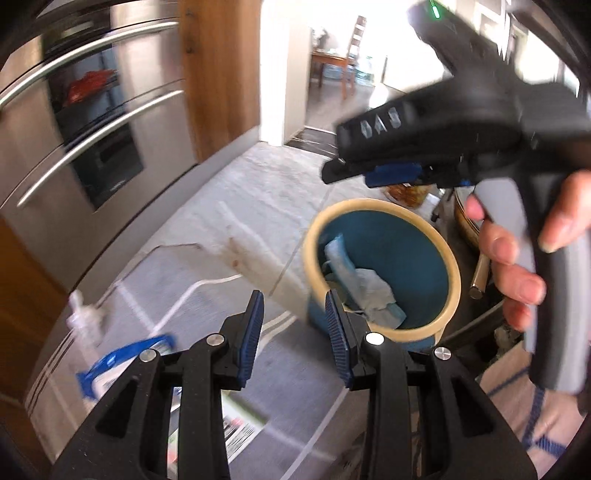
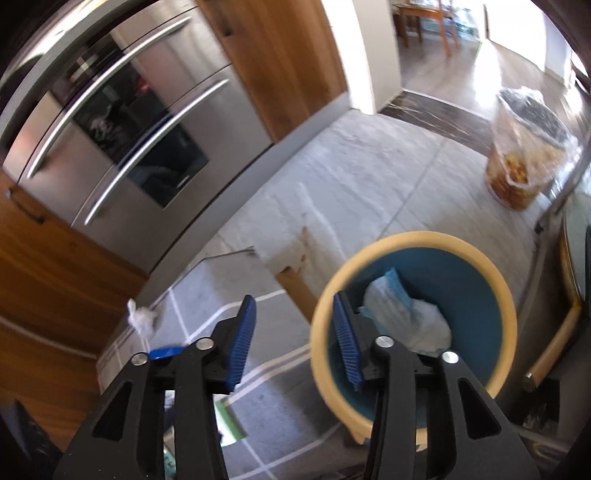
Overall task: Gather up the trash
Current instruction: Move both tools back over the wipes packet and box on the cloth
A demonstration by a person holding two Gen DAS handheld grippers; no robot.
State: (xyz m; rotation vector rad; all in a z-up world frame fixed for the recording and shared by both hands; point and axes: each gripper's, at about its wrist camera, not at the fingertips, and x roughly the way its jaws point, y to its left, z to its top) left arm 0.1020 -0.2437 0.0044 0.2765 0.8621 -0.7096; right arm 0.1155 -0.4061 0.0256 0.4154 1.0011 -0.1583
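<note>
Trash (image 2: 402, 314): 2 crumpled wrappers lie inside blue bin (image 2: 491, 295) on floor. Left gripper (image 1: 295, 325) and right gripper (image 2: 291, 332) both parted, empty. Blue-white wrapper (image 1: 122, 362) remains on rug. Risk: blurred, hurried reach could miss it or knock bin.

Your left gripper (image 1: 293, 325) has black arms, ribbed blue pads (image 1: 252, 332) and round silver screws (image 1: 373, 338). Your right gripper (image 2: 293, 332) matches it, with a grey trigger (image 1: 517, 243), a green light (image 1: 435, 9) and raised characters on its black body.
</note>
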